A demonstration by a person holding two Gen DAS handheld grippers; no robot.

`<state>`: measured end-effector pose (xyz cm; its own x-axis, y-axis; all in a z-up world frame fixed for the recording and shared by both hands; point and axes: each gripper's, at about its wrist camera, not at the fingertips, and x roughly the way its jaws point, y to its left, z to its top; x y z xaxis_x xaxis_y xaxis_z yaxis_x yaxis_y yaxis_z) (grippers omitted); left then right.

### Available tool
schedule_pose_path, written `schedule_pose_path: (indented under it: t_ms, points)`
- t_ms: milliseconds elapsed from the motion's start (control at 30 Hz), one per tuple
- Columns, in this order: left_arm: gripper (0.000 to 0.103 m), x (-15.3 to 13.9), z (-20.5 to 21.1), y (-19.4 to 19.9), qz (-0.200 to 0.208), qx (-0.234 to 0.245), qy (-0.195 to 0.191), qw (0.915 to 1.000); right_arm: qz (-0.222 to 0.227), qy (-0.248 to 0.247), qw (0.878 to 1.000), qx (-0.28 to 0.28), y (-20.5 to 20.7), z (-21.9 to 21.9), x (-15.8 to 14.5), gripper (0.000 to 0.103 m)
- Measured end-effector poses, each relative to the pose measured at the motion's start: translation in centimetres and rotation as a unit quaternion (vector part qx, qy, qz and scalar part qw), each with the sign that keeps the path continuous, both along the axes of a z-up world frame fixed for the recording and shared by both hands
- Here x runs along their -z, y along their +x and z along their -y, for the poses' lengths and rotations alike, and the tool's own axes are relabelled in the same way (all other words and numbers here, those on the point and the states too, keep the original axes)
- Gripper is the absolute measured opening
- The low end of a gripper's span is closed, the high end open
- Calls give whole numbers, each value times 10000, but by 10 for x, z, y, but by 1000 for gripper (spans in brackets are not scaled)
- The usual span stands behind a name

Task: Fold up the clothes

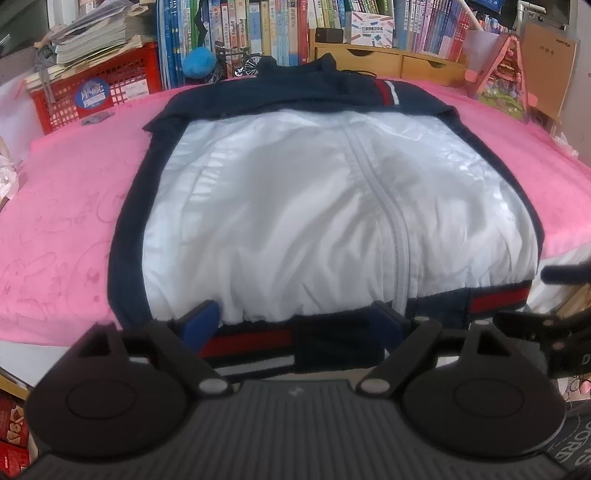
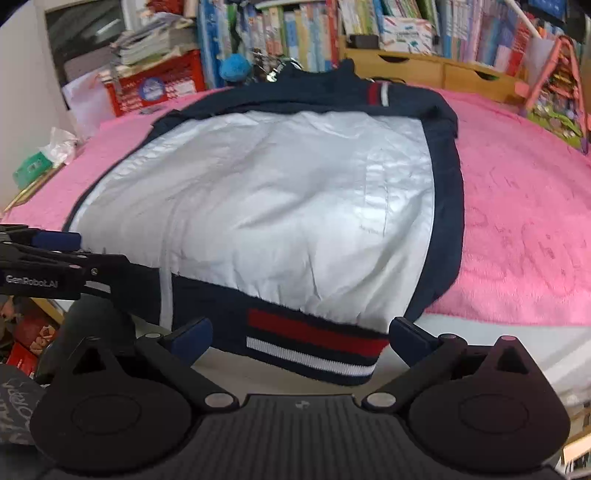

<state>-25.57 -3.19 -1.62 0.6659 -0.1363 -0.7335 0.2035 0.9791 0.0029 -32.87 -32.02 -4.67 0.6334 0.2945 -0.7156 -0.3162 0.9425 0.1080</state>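
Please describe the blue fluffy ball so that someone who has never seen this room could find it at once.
Look past the far edge of the pink blanket, behind the folded jacket, to the wall of books. The blue fluffy ball sits at the foot of the books, right of the red crate. It is the only round, fuzzy thing there.

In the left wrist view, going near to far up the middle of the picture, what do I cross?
Left gripper with its jaws wide apart → jacket, first its striped hem, then the white lining, then the navy collar end → wooden drawer unit → row of books.
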Motion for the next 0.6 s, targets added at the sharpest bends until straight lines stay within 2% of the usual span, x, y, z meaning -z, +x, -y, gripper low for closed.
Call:
schedule_pose_path:
  t_ms: [167,300,400,600]
  points:
    - [89,-10,-38,5,273,271,-413,9984,271,118,9994,154,7,37,-12,103]
    - [89,-10,-76,1,344,305,-624,9970,179,566,9982,77,12,66,-7,103]
    - [89,1,-97,-2,248,297,-908,9951,13,814,9966,-81,16,70,9,103]
    - [89,26,-107,0,85,334,-1303,9909,-394,524,9978,-62,30,55,40,103]
